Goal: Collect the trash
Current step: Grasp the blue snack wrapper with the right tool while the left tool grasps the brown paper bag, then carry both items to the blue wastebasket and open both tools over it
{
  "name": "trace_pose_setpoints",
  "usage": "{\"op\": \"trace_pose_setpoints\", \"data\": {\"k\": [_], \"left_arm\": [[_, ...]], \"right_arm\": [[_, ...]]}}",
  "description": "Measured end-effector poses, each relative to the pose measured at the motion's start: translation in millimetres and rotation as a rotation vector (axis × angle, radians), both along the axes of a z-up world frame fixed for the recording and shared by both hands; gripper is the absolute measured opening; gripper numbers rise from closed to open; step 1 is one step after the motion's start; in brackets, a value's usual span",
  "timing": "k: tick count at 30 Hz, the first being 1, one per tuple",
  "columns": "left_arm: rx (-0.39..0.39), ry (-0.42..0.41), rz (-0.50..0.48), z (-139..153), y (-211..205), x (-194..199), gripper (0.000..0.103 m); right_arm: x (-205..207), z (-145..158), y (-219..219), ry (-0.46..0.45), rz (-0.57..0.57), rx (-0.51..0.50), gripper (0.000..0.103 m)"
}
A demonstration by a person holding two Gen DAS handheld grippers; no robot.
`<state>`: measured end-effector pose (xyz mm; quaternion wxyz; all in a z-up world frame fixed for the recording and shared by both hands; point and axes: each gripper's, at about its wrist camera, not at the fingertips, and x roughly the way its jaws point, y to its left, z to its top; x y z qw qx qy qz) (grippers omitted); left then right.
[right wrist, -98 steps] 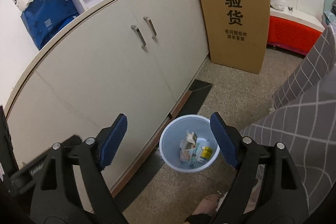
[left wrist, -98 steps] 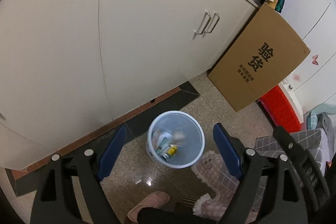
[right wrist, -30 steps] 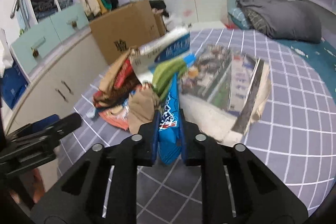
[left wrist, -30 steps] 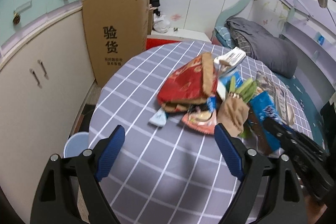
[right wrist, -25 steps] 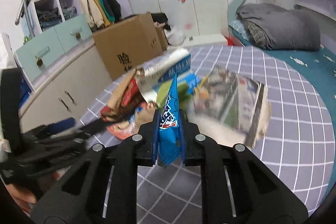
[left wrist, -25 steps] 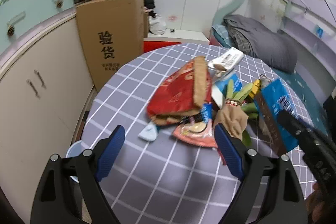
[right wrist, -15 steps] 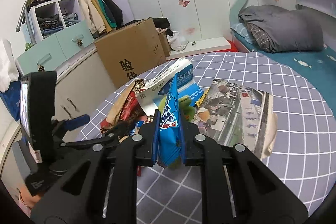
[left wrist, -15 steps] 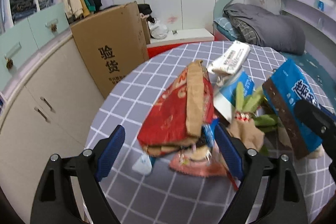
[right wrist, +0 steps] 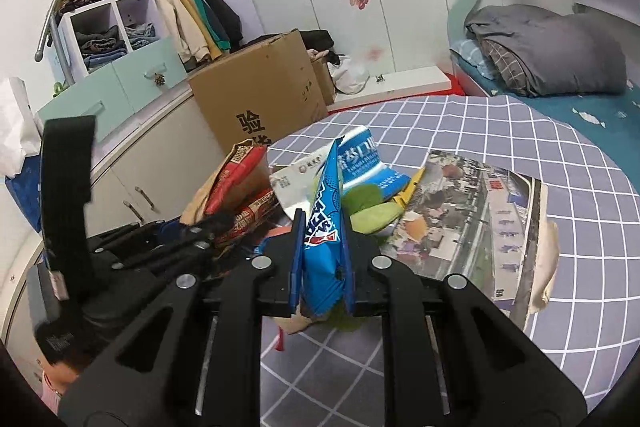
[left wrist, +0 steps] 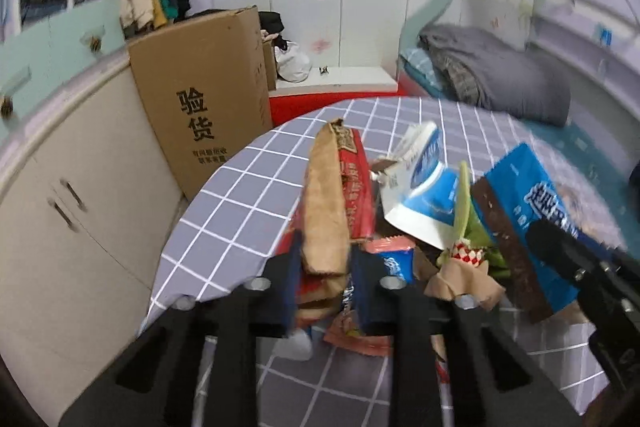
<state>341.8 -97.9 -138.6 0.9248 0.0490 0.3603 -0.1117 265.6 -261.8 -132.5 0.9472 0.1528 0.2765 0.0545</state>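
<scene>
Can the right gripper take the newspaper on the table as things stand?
Probably not yet. The right gripper is shut on the blue snack bag, so its jaws are occupied. The newspaper lies uncovered beside it, with nothing in the way.

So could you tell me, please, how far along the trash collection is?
Partly done. The right tool is shut on a blue snack bag. The left tool has just closed around a red-and-tan bag. A white-and-blue packet, small wrappers and a newspaper lie on the table.
</scene>
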Motion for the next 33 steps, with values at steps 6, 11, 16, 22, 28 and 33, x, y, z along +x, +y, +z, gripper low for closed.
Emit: {"op": "trace_pose_setpoints", "data": {"k": [6, 11, 16, 22, 28, 33], "left_arm": [[-0.134, -0.022, 0.057, 12, 40, -15, 0.017], [-0.216, -0.05, 0.085, 24, 68, -33, 0.017], [-0.286, -0.083, 0.118, 35, 101, -54, 0.017], [-0.315, -0.115, 0.197, 36, 145, -81, 0.017], [-0.279, -0.113, 0.351, 21, 205, -102, 0.017], [-0.285, -0.078, 0.461, 1, 259, -115, 0.017]], "right_arm": [[-5, 9, 15, -0.019, 0.018, -0.009, 0.016], [-17, 26, 34, -0.067, 0.031, -0.027, 0.016], [-23, 39, 59, -0.089, 0.068, -0.042, 0.016], [-21, 41, 112, -0.082, 0.169, -0.034, 0.016], [-14, 28, 179, -0.038, 0.308, -0.012, 0.016], [-9, 17, 241, -0.01, 0.418, -0.023, 0.016]]}}
